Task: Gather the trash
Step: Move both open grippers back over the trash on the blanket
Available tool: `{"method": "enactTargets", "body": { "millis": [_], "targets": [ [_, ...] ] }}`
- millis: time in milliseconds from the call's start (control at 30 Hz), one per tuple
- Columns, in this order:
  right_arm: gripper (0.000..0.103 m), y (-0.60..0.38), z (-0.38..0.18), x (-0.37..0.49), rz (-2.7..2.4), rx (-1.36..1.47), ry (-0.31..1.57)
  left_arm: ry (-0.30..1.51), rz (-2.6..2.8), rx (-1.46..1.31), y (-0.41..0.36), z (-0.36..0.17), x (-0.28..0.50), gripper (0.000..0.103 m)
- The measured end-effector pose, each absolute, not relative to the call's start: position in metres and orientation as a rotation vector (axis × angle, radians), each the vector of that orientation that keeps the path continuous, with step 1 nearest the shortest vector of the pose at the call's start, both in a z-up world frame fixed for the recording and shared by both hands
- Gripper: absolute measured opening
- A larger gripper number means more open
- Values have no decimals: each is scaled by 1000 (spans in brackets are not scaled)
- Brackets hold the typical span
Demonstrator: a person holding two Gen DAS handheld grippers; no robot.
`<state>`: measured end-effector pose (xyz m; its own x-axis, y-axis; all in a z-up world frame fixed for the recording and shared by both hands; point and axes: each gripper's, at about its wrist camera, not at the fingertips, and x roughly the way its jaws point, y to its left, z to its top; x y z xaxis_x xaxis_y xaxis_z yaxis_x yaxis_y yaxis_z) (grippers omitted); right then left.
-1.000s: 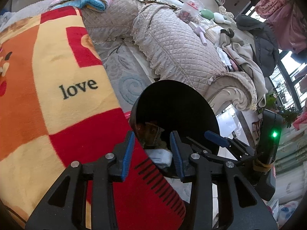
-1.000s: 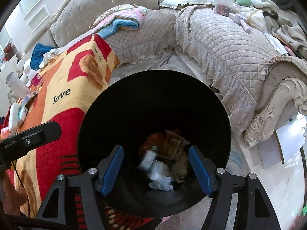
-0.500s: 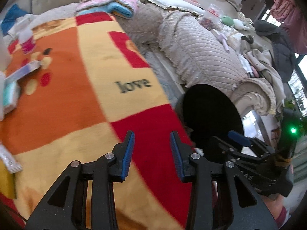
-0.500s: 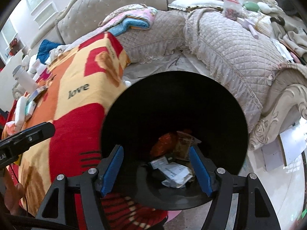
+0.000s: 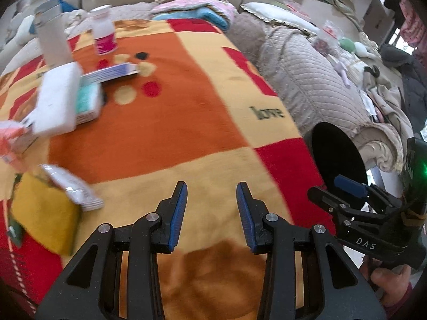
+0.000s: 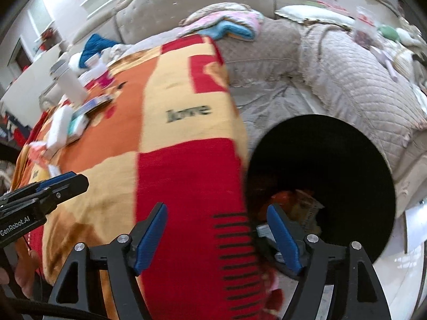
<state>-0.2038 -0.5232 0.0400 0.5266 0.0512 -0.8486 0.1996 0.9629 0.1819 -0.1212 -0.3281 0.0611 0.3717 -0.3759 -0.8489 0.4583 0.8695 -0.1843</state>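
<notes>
A black trash bin [image 6: 333, 160] stands at the right end of the blanket-covered table [image 6: 173, 160], with wrappers and paper [image 6: 301, 208] inside; it also shows in the left wrist view [image 5: 336, 154]. My left gripper [image 5: 210, 210] is open and empty above the blanket. My right gripper [image 6: 217, 236] is open and empty over the table's edge beside the bin. Loose items lie at the table's left: a white packet [image 5: 77, 186] on a yellow cloth [image 5: 45, 213], a white box [image 5: 57, 98], a teal pack [image 5: 88, 101] and a pink wrapper [image 5: 10, 144].
A white bottle with pink label [image 5: 104, 33] and a tall grey-white container [image 5: 52, 37] stand at the far left. A quilted beige sofa [image 5: 320, 80] curves behind and right of the table, strewn with clothes. The bin stands on the floor between the table and the sofa.
Both grippers have swung left, away from the bin and over the blanket. The left wrist view now takes in the items at the table's left end. Both grippers stay open.
</notes>
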Motion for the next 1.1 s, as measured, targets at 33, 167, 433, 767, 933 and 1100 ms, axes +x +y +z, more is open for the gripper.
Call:
{"method": "enactTargets", "body": {
  "millis": [33,167,433,767,933,1100],
  "targets": [
    [75,-515,40,-201,-75,258,1020,1062,-524,83,-320,62,-120,36],
    [76,-488,42,-192,-20,220,1028,1063,-487,63,-290,63,-117,36],
    [76,-427,48,-166,124,194,1035,1056,-397,33,-210,69,-112,36],
    [76,-338,54,-119,294,121,1035,1070,-197,-17,-97,60,-104,36],
    [76,-308,35,-80,299,33,1110,1090,-149,-44,-68,50,-102,36],
    [76,-330,47,-61,179,82,1064,1103,-150,-54,-60,43,-98,36]
  ]
}}
